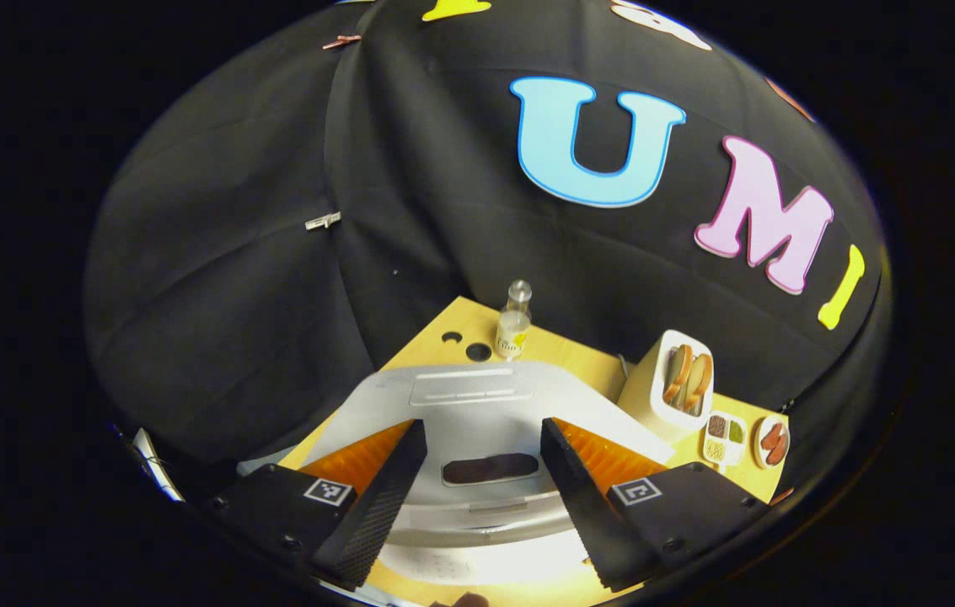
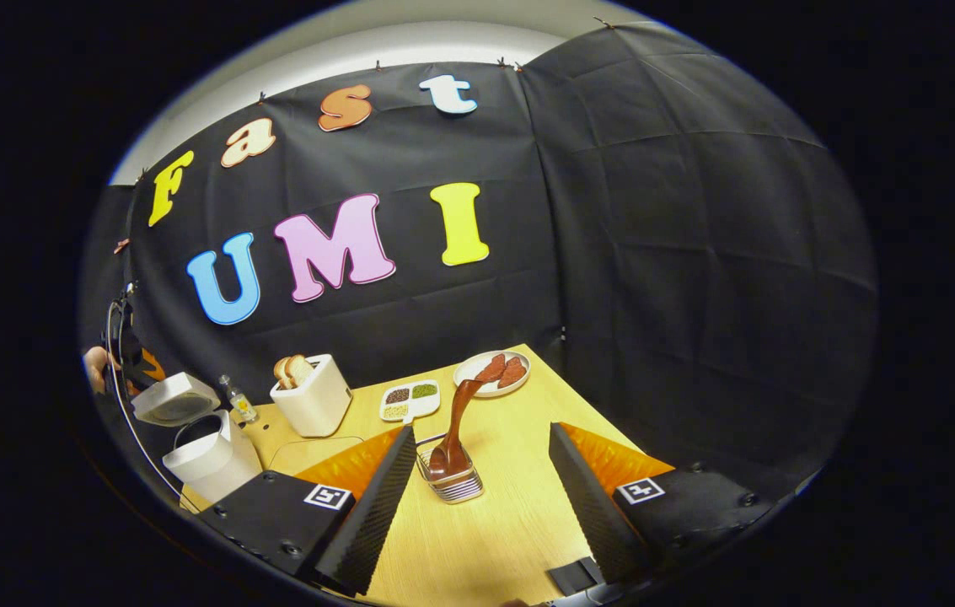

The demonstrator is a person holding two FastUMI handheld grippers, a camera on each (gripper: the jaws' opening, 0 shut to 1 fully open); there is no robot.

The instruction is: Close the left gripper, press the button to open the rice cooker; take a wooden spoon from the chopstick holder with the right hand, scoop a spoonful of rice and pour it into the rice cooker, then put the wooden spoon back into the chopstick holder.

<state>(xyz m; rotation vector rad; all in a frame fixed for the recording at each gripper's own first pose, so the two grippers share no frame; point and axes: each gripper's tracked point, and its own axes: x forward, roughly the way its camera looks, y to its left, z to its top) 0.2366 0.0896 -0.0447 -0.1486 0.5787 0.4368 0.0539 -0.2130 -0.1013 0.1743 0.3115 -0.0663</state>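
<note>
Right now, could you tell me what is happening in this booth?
A person is working a rice cooker with two handheld grippers. Its lid is already up. The left gripper hovers open over the cooker. The right gripper, open and empty, faces the wooden spoon standing in its chopstick holder on the table.

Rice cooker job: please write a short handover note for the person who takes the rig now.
Left gripper: open, above the rice cooker.
Right gripper: open, holding nothing, facing the chopstick holder.
Done: the cooker lid stands open.
The wooden spoon stands in the holder on the table, between the gripper fingers but not touched.
Left: take the spoon, scoop rice, pour it into the cooker, put the spoon back.
</note>
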